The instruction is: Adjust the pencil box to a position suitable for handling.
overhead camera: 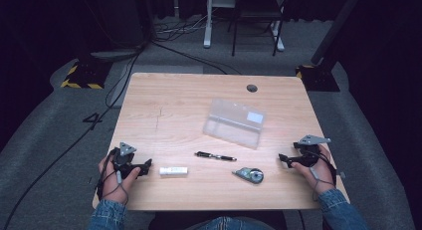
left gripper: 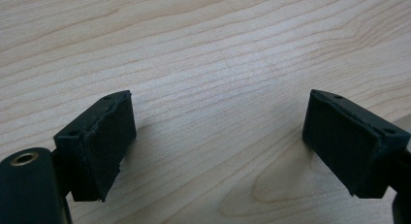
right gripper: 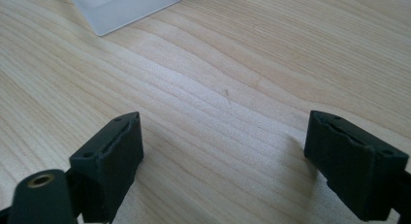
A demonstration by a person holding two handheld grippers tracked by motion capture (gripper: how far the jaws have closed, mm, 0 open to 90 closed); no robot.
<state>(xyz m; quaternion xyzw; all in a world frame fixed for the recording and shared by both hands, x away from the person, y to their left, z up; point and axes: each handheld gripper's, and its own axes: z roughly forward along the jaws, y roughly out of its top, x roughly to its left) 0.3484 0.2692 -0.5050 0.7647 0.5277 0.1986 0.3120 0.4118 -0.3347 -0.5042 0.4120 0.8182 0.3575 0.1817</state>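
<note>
On the wooden table point(overhead camera: 169, 100) lie a clear plastic box point(overhead camera: 234, 122), a black pen point(overhead camera: 215, 156), a white eraser-like stick point(overhead camera: 173, 171) and a grey correction-tape dispenser point(overhead camera: 249, 174). My left gripper point(overhead camera: 148, 165) rests at the front left, just left of the white stick, its jaws wide apart over bare wood point(left gripper: 218, 136). My right gripper point(overhead camera: 282, 159) rests at the front right, open too, with bare wood between its pads point(right gripper: 223, 151). A corner of the clear box point(right gripper: 126, 6) shows at the top of the right gripper view.
A round cable hole point(overhead camera: 252, 88) sits near the table's far edge. Beyond the table are cables on grey carpet point(overhead camera: 74, 135), a white desk frame point(overhead camera: 209, 21) and stands with yellow-black bases point(overhead camera: 82, 75).
</note>
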